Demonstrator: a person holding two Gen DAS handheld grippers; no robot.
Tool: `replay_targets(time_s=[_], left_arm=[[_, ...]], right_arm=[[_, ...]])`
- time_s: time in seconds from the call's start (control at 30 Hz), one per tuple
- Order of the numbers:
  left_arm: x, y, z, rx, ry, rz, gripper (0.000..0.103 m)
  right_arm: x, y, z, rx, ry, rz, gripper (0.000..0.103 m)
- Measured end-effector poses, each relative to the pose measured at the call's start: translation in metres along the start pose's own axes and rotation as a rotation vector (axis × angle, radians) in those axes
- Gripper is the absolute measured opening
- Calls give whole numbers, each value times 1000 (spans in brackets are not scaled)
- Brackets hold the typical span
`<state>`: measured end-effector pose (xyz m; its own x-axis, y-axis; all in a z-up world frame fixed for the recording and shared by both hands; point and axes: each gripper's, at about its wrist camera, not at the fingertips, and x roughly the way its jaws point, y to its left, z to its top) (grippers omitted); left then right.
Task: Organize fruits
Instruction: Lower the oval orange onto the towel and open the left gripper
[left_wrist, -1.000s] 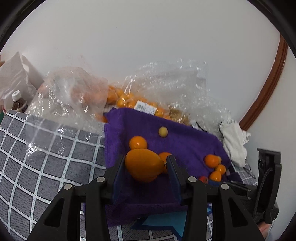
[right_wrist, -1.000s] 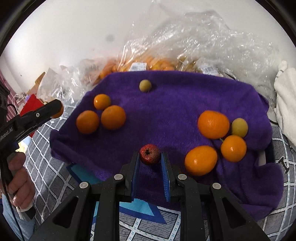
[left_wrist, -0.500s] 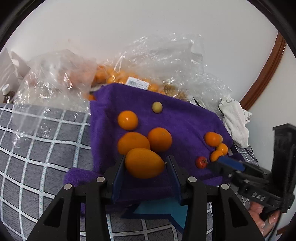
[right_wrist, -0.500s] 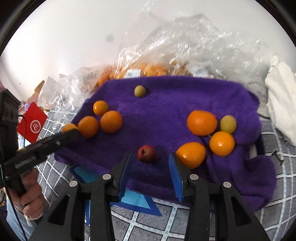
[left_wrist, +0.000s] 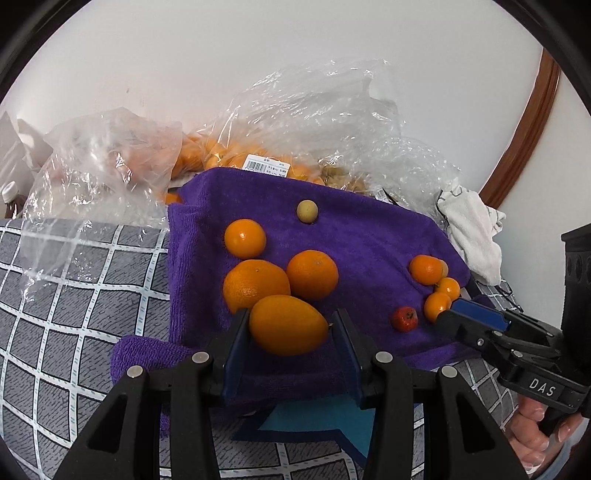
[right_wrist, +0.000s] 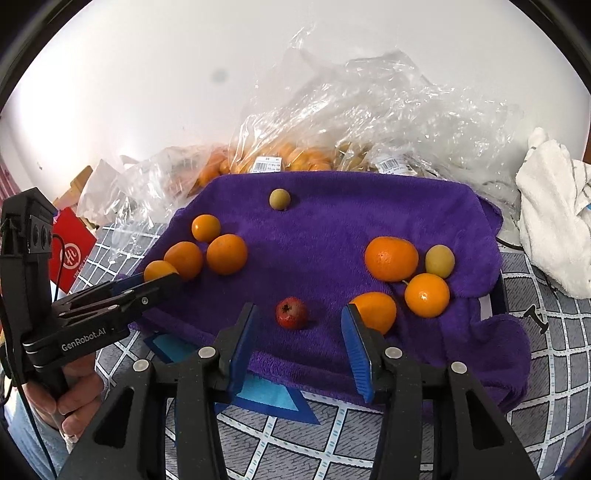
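A purple towel (left_wrist: 369, 229) (right_wrist: 332, 214) carries the fruit. My left gripper (left_wrist: 290, 314) is shut on an oval orange (left_wrist: 288, 326), low over the towel's near left part, just in front of two oranges (left_wrist: 256, 284) (left_wrist: 312, 274). A third orange (left_wrist: 245, 238) and a small yellow-green fruit (left_wrist: 307, 211) lie farther back. My right gripper (right_wrist: 300, 309) has its jaws opening; a small red fruit (right_wrist: 291, 313) lies on the towel between the fingertips, untouched. At its right sit three oranges (right_wrist: 391, 258) and a yellow-green fruit (right_wrist: 439, 261).
Clear plastic bags (left_wrist: 325, 122) holding more oranges pile up behind the towel against the white wall. A white cloth (right_wrist: 554, 221) lies at the right, a red packet (right_wrist: 72, 254) at the left. The grey checked cover (left_wrist: 74, 295) spreads around, with a blue star patch (left_wrist: 314, 421).
The right gripper's jaws spread and let go of the red fruit, which now rests on the towel. The left gripper, still holding its orange, came down toward the left group of oranges.
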<state>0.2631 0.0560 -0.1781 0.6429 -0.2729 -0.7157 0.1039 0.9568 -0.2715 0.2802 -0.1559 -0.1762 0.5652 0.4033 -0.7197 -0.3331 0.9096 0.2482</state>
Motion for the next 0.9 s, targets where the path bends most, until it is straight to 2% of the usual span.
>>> replay_targets(time_s=[0.13,0.33,0.57,0.7,0.83,0.9], left_arm=[[2,-4,-1,36,0,23,43],[1,-7,-2,55,4,6,44],[-9,-14,-3,88,-18,8,47],[-21,-21,-2,112,-39,-12,47],[-41,-32,-2,148,-79,-45,47],[-55,-38,0,147,-103,-81,47]], right_arm=[[-3,-2,0,6,-16,-5,46],[-7,-4,-3,24,-29,-10,46],[-28,-4,-8,-10,-79,-75,46],[-52,-6,-9,28,-93,-92,46],[-85,-5,-16,67,-113,-143,48],[-103,-7,-22,92,-108,-180,51]])
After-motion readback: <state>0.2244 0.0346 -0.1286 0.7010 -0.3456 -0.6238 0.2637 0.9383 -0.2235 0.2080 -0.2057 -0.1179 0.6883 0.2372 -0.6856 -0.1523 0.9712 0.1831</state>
